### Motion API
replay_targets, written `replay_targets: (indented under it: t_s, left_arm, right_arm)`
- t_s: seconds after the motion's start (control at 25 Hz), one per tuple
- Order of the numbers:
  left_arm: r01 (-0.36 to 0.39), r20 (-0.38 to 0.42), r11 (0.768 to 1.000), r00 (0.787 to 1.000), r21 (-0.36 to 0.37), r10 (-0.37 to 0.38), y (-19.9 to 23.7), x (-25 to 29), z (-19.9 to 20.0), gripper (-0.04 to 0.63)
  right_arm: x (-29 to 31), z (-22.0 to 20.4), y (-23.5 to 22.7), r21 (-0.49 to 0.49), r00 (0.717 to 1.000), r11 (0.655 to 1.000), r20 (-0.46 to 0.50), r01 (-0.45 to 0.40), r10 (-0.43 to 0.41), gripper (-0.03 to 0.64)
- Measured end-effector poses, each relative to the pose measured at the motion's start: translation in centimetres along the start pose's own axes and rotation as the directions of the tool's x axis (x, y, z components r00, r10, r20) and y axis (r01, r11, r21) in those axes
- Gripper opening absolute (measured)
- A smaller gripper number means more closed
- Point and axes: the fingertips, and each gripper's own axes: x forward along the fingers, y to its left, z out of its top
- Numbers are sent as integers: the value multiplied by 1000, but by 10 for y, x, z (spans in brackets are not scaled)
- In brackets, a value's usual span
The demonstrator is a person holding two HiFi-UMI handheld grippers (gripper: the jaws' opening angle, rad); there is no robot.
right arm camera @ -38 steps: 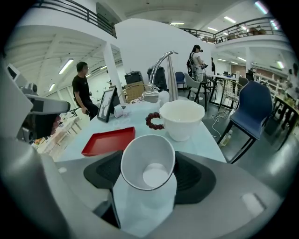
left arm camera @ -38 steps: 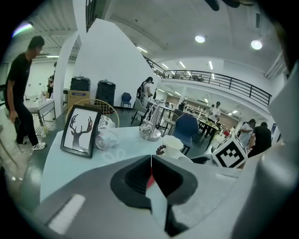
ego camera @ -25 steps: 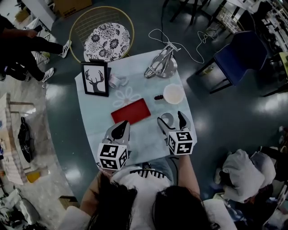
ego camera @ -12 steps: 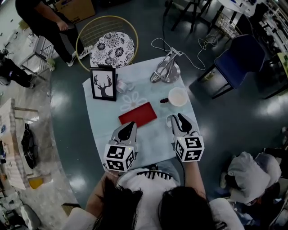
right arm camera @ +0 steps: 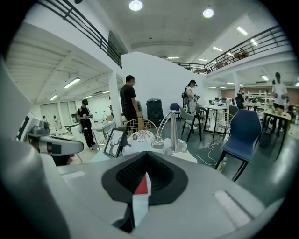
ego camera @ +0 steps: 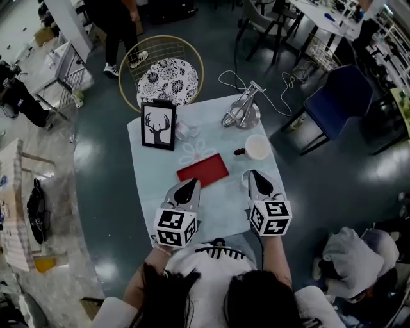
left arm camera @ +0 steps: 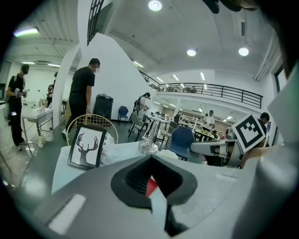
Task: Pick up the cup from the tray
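Hovering, right claw (ego camera: 254, 175) just closed empty, left claw (ego camera: 191, 184) closed

1. Floor (ego camera: 320, 173): dark and glossy; it reflects the overhead lights as bright patches.
2. Tabletop (ego camera: 146, 168): pale blue with rounded corners, standing on the open floor.
3. Round wire chair (ego camera: 138, 54): placed just beyond the tabletop's far edge; it carries a black-and-white patterned cushion (ego camera: 168, 80).
4. Blue chair (ego camera: 343, 96): stands right of the tabletop, well apart from it.
5. Wall (right arm camera: 154, 79): plain white and tall.
6. Lighting: round recessed ceiling lamps (right arm camera: 135, 5) and a strip light (right arm camera: 72, 83), all lit.
7. Upper level: a balcony with a dark railing (left arm camera: 210, 88) runs along the far side.
8. Far area: more tables (right arm camera: 219, 109) and chairs fill the space under the balcony.
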Motion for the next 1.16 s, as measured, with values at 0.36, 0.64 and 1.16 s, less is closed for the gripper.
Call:
replay_targets:
  t_s: [0.36, 0.64, 1.16]
  left_arm:
    - [28, -29, 1000, 999, 8, -28, -7, -5, -10, 2]
    - [10, -14, 1000, 1000, 22, -9, -12, -12, -13, 1]
    - [-15, -1, 1000, 1000, 16, 15, -11, -20, -16, 2]
  right_arm:
    - [-7, -1, 15, -42, 1000, 999, -4, 20, -20, 24]
    - [-13, -7, 16, -42, 999, 999, -10, 30, -30, 24]
    - [-25, -25, 20, -116, 997, 992, -39, 54, -59, 25]
